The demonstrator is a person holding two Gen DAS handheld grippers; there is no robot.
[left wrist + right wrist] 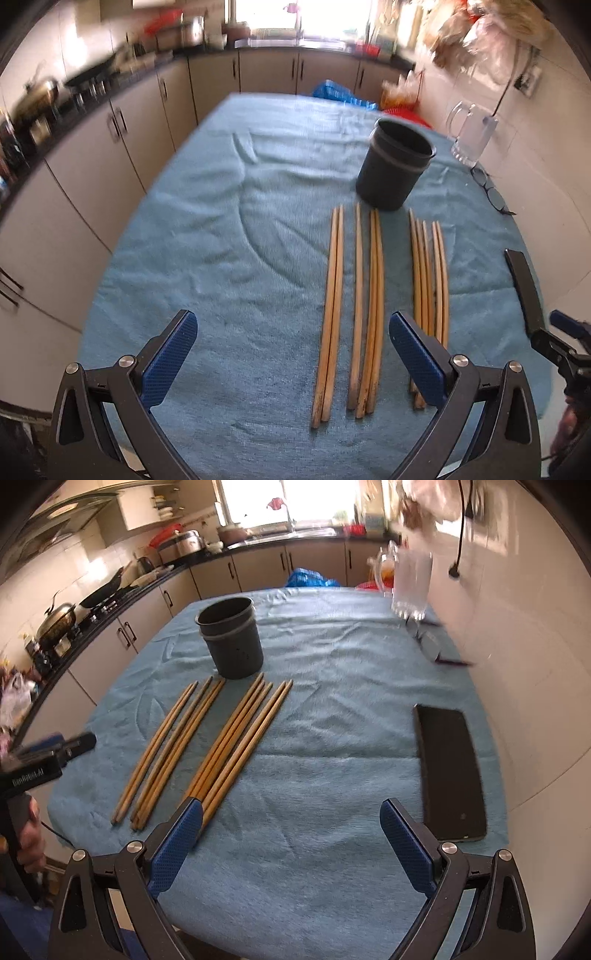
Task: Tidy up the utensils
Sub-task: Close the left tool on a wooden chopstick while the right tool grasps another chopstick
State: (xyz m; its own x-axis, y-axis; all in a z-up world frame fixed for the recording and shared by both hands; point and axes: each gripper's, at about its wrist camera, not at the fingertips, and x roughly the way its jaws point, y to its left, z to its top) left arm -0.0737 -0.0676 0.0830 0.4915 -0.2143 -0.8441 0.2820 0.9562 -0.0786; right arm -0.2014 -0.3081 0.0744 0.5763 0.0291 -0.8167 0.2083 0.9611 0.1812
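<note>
My left gripper [293, 354] hangs over the near edge of the table [229, 236], its blue-padded jaws spread wide with nothing between them. My right gripper [291, 832] hovers over the same near edge further right, jaws equally wide and empty.

Just beyond the pads lie the chopsticks [364, 306], flat on the blue towel that covers the table, running from the near edge toward the far one. In the left wrist view I count ten: a pair on the left, a group of three in the middle, and five on the right in a three and a two. The right wrist view shows the same sticks [236, 738], though the left-hand ones overlap there and I cannot count them surely. The near ends of the right group pass behind one pad in each view; whether they touch it I cannot tell.

Toward the right edge lies one black phone [448, 771], face up, well apart from the sticks.

Past the far tips of the sticks stands one dark cup [393, 166], upright, open and empty as far as I see in.

Further back along the right edge lies one pair of glasses [491, 190], then one clear glass mug [471, 134] near the far right corner.
</note>
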